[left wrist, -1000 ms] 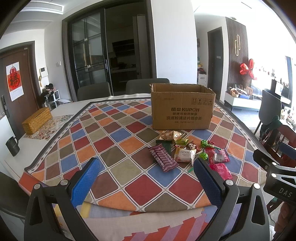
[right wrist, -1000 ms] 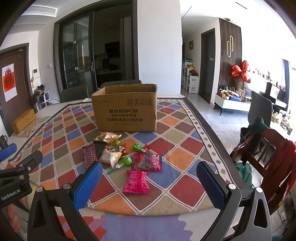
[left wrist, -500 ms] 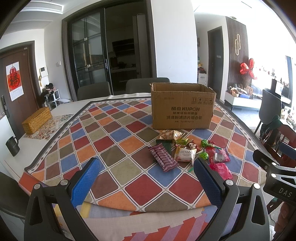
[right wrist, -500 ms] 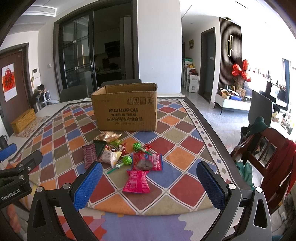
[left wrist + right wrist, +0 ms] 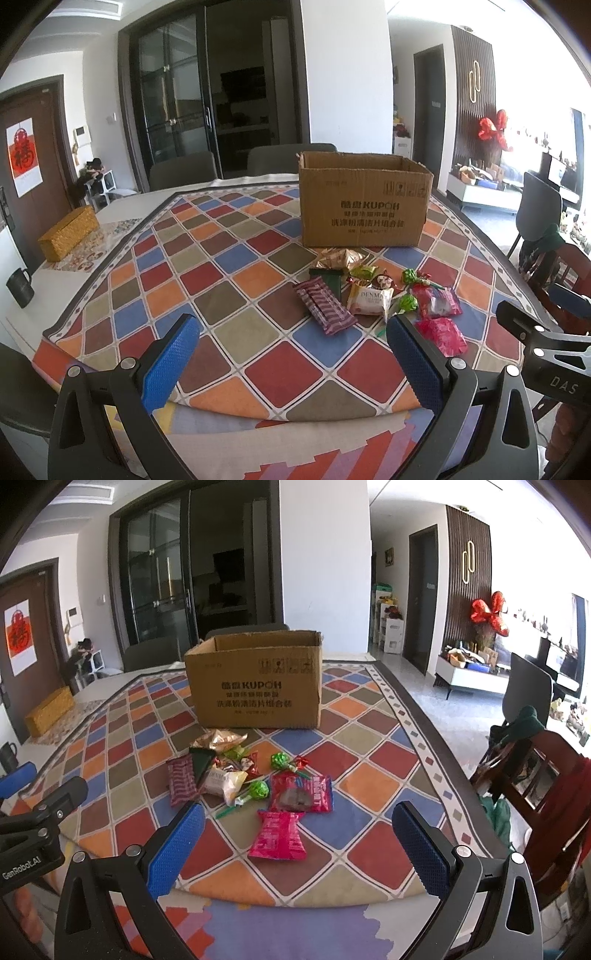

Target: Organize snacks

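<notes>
Checkered tablecloth [image 5: 258,280]: box [image 5: 364,206] behind snacks [image 5: 243,775]

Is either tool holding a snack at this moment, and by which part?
Nothing is held. Left tool and right tool are both open; the snacks lie on the tablecloth.

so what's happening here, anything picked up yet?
Nothing yet. A person holds both grippers open and empty at the table's near edge: left gripper, right gripper. The snack packets lie loose on the checked tablecloth in front of the open cardboard box, none gripped.
</notes>
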Demonstrator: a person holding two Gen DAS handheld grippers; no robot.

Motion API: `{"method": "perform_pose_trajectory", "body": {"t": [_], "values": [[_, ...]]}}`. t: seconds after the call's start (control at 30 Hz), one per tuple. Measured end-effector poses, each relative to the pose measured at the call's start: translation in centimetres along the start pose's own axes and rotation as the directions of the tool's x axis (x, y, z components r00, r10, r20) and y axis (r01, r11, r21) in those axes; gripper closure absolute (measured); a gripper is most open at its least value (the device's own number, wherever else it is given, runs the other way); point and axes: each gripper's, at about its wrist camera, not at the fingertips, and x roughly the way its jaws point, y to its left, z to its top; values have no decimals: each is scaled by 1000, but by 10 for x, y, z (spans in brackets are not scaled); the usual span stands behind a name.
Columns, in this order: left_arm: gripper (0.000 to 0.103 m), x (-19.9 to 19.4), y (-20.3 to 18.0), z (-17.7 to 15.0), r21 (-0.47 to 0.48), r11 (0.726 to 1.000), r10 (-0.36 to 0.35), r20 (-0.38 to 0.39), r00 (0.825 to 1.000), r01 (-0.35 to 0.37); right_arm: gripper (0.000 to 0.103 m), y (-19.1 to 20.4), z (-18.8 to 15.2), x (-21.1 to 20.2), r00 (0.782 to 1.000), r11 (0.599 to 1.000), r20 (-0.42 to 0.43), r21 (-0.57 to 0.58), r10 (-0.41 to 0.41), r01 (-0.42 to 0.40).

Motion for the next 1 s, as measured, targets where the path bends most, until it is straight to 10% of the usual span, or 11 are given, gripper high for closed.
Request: {"method": "perform_pose_trajectory", "body": {"t": [0.47,1.0], "values": [[9,43,-16,5,81,994,-62,-59,996,67,3,5,-2,52,986,998,-157,0,59,-60],[23,113,-51,11,271,930,-228,-106,968,249,31,7,-12,118,940,994,-323,24,111,-109]]}}
